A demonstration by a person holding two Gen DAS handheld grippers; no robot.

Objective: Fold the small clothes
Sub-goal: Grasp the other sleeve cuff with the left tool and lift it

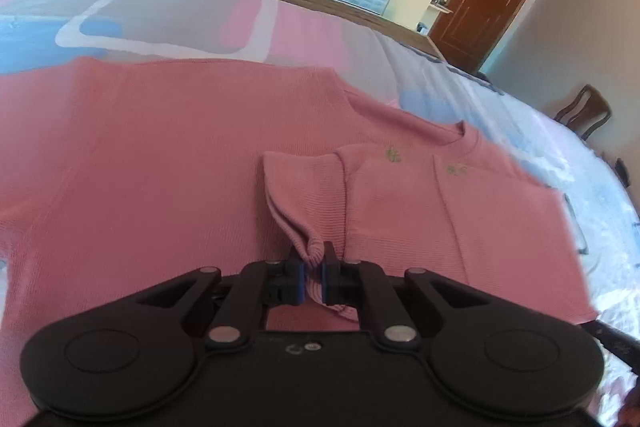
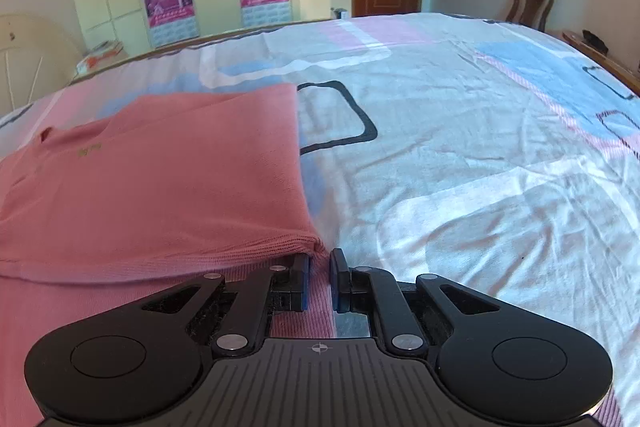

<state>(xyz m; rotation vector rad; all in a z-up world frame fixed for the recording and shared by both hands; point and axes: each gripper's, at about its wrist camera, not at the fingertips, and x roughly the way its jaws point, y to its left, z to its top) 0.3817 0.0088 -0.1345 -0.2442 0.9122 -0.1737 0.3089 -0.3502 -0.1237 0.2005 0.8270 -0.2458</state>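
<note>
1. Left wrist view: a pink ribbed knit top (image 1: 168, 163) lies spread on a bed covered by a pink, blue and white patterned bedsheet (image 1: 168, 15). It fills the frame from 9 o'clock to 3 o'clock, with the neckline near 2 o'clock.
2. The left gripper (image 1: 312, 269), at 6 o'clock, has its fingers (image 1: 297, 279) closed on a bunched ribbed cuff of the sleeve (image 1: 308, 195), which rises folded over the body of the top.
3. Right wrist view: the same top sits from 9 to 11 o'clock, with a folded layer on it. Bare bedsheet runs from 12 to 4 o'clock.
4. The right gripper (image 2: 320, 277), at 6 o'clock, has its fingers drawn nearly together at the ribbed hem corner (image 2: 308, 245). Pink fabric lies between them, and they appear to pinch it.
5. Risk, as a judgement: the left grip holds only a small bunch of cuff, so a quick pull could slip it free or drag the sleeve crooked.
6. Uneven pulling between the two hands could wrinkle or undo the fold already lying flat.
</note>
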